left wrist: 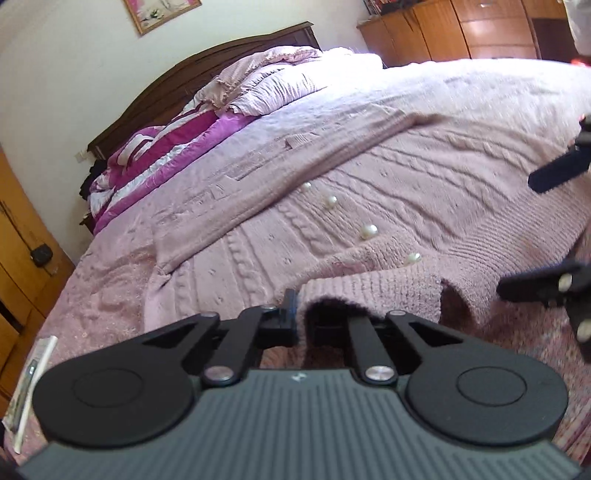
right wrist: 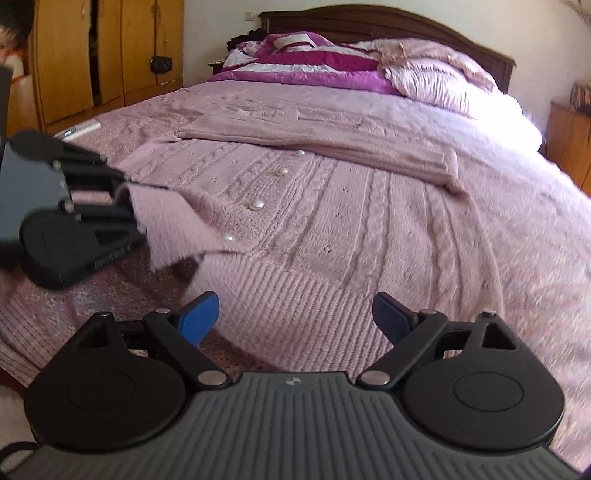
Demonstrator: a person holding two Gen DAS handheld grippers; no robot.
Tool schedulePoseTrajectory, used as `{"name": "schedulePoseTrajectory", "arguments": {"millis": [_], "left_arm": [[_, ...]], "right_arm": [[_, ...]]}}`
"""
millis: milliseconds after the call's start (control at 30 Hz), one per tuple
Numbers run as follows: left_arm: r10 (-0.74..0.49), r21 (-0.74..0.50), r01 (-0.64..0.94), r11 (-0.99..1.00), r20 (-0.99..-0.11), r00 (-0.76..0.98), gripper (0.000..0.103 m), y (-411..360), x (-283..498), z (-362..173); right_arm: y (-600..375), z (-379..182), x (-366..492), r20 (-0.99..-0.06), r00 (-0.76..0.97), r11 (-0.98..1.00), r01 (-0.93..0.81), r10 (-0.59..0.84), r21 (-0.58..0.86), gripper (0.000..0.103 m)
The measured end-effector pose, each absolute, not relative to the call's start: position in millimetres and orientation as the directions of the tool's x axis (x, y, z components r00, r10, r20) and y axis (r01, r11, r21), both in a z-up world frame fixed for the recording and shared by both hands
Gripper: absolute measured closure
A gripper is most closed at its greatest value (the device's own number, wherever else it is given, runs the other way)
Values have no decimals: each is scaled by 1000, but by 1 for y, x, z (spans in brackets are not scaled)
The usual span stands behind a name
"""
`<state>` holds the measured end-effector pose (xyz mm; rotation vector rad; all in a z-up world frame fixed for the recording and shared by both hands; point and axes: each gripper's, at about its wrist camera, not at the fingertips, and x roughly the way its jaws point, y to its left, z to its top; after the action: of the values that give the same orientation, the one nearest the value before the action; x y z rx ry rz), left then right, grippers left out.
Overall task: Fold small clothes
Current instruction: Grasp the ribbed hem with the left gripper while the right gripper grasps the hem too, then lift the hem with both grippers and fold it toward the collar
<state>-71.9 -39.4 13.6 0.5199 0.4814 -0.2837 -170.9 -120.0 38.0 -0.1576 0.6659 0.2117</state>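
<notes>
Left gripper (left wrist: 300,317), seen from its own wrist camera: the jaws are closed on the near hem of a pink cable-knit cardigan (left wrist: 388,206), and the ribbed edge is bunched up between the fingers and lifted off the bed. In the right wrist view the same gripper (right wrist: 127,206) enters from the left and pinches the garment's left front corner, which hangs in a raised flap.

Right gripper (right wrist: 295,317): its blue-padded fingers (right wrist: 197,317) stand wide apart just above the ribbed hem, with nothing between them. In the left wrist view it appears at the right edge as dark blurred fingers (left wrist: 554,170), also spread, one above and one below the cardigan's right side.

The cardigan lies front-up on a pink bedspread (right wrist: 546,280), hem toward the cameras. A row of pearl buttons (right wrist: 256,204) runs down its front, and the lowest button sits on the lifted flap. One sleeve (right wrist: 314,142) is folded straight across the upper chest.

Background: a purple and white quilt (right wrist: 303,70) and a pale ruffled pillow (right wrist: 439,77) lie piled against a dark wooden headboard (right wrist: 388,22). Wooden wardrobes (right wrist: 110,51) stand to the side with a small black bag (right wrist: 161,64) hanging on a door. A framed picture (left wrist: 160,11) hangs on the wall.
</notes>
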Motion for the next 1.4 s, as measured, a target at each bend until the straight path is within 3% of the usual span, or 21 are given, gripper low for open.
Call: {"name": "schedulePoseTrajectory", "arguments": {"millis": [167, 367, 433, 467, 500, 600, 700, 1067, 1400], "left_arm": [[-156, 327, 355, 876, -505, 849, 94, -32, -68, 25], [-172, 268, 339, 902, -497, 850, 94, -24, -75, 33], [-168, 272, 337, 901, -498, 851, 93, -24, -76, 31], [-163, 276, 336, 901, -501, 850, 92, -24, -76, 29], [-157, 280, 336, 899, -509, 846, 92, -25, -76, 26], [-137, 291, 336, 896, -537, 832, 91, -28, -73, 16], [-130, 291, 329, 898, -539, 832, 92, -28, -74, 13], [-167, 234, 294, 927, -442, 881, 95, -19, -77, 56], [-196, 150, 273, 950, -396, 897, 95, -9, -34, 94]], "right_arm": [[-102, 32, -165, -652, 743, 931, -330, 154, -156, 9], [-108, 22, -145, -629, 775, 942, -169, -54, -289, 13], [-116, 24, -142, -601, 792, 948, -103, -104, -301, 37], [-121, 26, -142, -597, 793, 955, -75, -117, -287, 56], [-126, 29, -141, -591, 797, 963, -49, -121, -263, 67], [-136, 37, -146, -563, 820, 976, -20, -109, -218, 84], [-139, 44, -152, -528, 844, 981, -14, -94, -196, 91], [-145, 77, -153, -418, 907, 996, 9, -46, -91, 96], [-144, 111, -111, -352, 936, 998, 2, -22, -55, 97]]}}
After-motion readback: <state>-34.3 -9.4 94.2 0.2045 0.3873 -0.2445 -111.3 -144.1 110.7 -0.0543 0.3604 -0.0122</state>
